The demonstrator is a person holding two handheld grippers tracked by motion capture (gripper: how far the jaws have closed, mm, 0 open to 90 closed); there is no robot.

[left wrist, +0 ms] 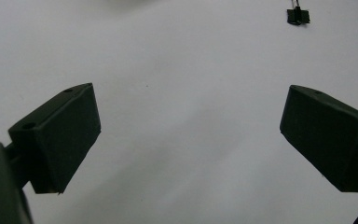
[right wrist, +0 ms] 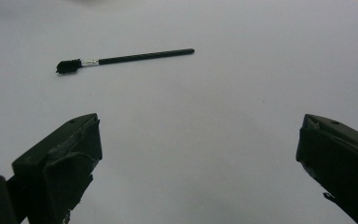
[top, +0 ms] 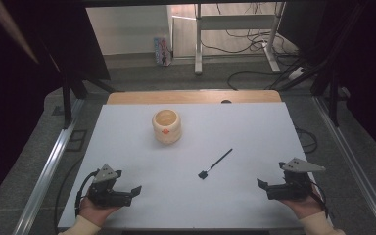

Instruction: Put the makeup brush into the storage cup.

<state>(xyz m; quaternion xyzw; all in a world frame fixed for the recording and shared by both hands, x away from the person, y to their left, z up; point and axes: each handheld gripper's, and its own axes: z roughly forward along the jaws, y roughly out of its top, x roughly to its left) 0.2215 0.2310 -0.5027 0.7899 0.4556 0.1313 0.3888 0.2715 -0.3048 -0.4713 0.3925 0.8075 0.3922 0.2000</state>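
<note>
Your right gripper [top: 264, 185] rests at the near right edge of the table [top: 254, 127], its jaws spread wide with nothing between them, and your left gripper [top: 133, 191] sits at the near left edge in the same state, jaws wide apart over bare white surface. Ahead of your right jaws, and off toward the left one, lies the small black brush [right wrist: 121, 59]: in the right gripper view it lies almost crosswise to your line of reach, bristle head [right wrist: 68, 66] to the left, handle tip to the right, so its long axis runs across the gap between the jaws, not along it. From the high view the brush [top: 216, 163] sits a little right of the table's middle, bristle end nearer to you and the handle angling away to the right. It looks nearer to your right gripper than to your left; in the left gripper view the bristle head [left wrist: 298, 16] shows far ahead and beyond the right jaw. So the right hand seems the natural one to take it, and you will likely need to move forward and to your left, and probably turn the wrist so the jaws close across the thin handle. Farther off, beyond the brush and to the left, stands the round wooden pot [top: 166, 126], upright and well apart from both grippers.
</note>
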